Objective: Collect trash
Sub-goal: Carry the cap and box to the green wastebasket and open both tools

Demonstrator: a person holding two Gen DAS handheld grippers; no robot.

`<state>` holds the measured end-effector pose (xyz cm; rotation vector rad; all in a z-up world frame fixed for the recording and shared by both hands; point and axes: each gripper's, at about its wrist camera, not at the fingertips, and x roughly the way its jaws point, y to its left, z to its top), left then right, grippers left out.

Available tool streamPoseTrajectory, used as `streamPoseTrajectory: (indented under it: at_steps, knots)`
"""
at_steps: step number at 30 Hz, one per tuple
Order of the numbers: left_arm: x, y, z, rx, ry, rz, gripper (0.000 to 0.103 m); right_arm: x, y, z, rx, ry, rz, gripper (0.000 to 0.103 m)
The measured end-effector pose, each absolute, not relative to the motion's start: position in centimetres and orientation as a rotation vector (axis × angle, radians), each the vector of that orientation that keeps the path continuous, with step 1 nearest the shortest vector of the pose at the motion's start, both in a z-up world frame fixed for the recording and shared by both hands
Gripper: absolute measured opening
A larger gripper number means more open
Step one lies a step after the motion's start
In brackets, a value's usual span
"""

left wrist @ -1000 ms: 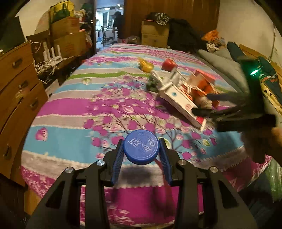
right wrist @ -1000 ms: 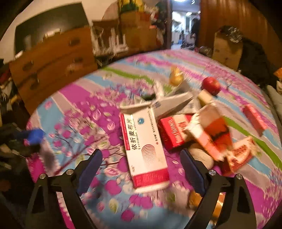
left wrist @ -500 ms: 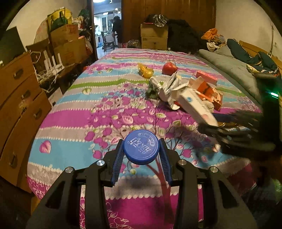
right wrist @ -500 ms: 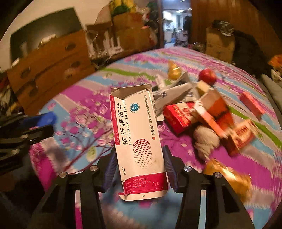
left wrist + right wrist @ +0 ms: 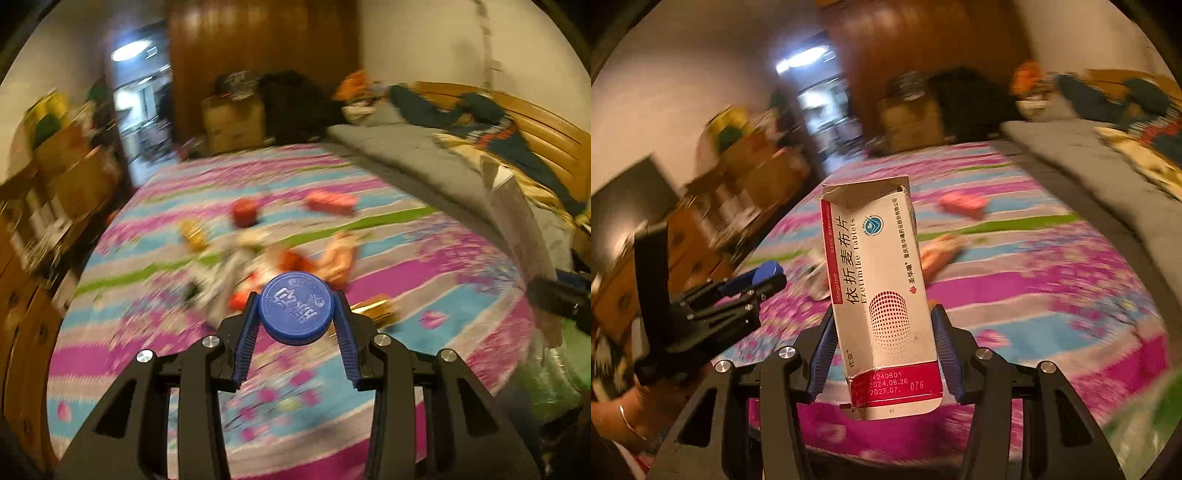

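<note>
Left gripper [image 5: 295, 314], lower centre: jaws pinching blue bottle cap [image 5: 295, 313]. Right gripper [image 5: 882, 354]: jaws clamped on white-and-red tablet box [image 5: 882, 302], above the bed [image 5: 1052, 295].

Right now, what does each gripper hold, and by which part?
The left gripper clamps a blue bottle cap by its rim. The right gripper clamps a white-and-red tablet box by its long sides, near its lower end.

A wide bed under a pink, blue and purple flowered bedspread [image 5: 424, 280] filled the room, its wooden headboard [image 5: 535, 122] against the pale plaster wall [image 5: 424, 40]. A dark brown wooden wardrobe [image 5: 258, 40] stood beyond, beside a lit doorway [image 5: 142, 99]. Brown wooden drawers [image 5: 687, 258] lined the opposite side.
</note>
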<state>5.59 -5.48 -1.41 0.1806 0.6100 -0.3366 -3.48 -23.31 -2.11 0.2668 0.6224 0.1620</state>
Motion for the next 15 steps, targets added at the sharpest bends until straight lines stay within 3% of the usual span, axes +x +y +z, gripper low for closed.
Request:
streamPoseTrajectory:
  at_steps: [15]
  knots:
    - [1.6, -29.6, 1.3, 0.371, 0.561, -0.821, 0.038, -20.6, -44.3, 1.8, 0.563, 0.550, -0.391, 0.052]
